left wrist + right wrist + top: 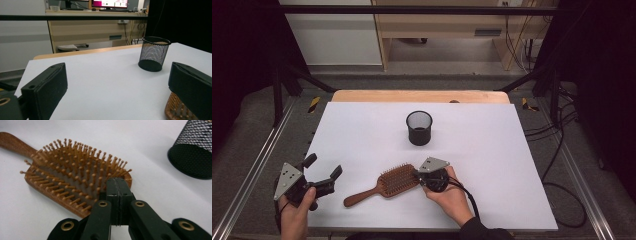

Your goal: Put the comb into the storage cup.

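Note:
A wooden paddle hairbrush (394,181) lies bristles up on the white table sheet (362,130), its handle pointing toward the lower left. My right gripper (416,174) is shut, jaws pressed together with nothing between them. In the right gripper view the tips (117,182) rest against the rounded end of the hairbrush (72,180). My left gripper (324,166) is held at the table's front left corner, open and empty. In the left gripper view, the left gripper (117,75) frames bare sheet, and an edge of the hairbrush (175,110) peeks beside the right jaw.
A black mesh cup (419,128) stands upright behind the brush near the table's middle; the cup (153,53) also appears ahead of the left gripper and the cup (195,152) at the upper right of the right gripper view. A wooden table edge (419,96) runs along the back.

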{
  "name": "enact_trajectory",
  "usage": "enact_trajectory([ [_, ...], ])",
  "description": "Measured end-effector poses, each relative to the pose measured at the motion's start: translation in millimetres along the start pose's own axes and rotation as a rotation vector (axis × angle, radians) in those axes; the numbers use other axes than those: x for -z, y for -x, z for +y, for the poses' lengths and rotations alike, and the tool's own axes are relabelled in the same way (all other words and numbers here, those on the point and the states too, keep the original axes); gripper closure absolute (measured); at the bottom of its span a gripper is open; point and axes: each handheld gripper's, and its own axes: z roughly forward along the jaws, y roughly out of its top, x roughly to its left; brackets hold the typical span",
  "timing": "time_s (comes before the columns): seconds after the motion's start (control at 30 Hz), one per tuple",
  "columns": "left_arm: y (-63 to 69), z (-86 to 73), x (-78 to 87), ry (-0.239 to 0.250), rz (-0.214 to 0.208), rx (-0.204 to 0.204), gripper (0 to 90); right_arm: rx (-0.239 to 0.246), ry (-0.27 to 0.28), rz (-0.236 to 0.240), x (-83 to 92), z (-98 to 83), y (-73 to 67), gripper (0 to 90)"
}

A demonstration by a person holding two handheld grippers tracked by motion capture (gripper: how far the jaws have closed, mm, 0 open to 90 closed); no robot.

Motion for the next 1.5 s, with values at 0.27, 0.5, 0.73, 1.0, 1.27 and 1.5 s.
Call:
enact_trajectory([
  [0.27,3.5,-0.6,-2.0,-0.031,-0.010,-0.014,2.6,-0.020,0.026,-0.003,15.6,-1.5,5.2,80.9],
  [0.5,4.1,-2.1,-3.5,-0.050,0.000,-0.011,2.2,-0.060,0.077,-0.039,44.2,-8.1,21.6,62.2],
  [0.73,8.2,-2.4,-4.3,-0.062,-0.009,-0.015,2.1,-0.161,0.130,-0.157,86.7,-31.5,54.7,30.8],
  [1.0,10.3,-2.7,-6.4,-0.094,-0.012,-0.008,2.5,-0.200,0.175,-0.259,126.5,-55.9,73.8,7.6],
  [1.27,14.6,1.2,-7.3,-0.136,-0.040,-0.035,2.5,-0.227,0.283,-0.348,157.1,-74.9,87.5,6.1],
  [1.5,35.3,10.3,-18.7,-0.303,-0.167,-0.100,2.5,-0.236,0.279,-0.349,156.7,-78.6,91.9,6.2],
])
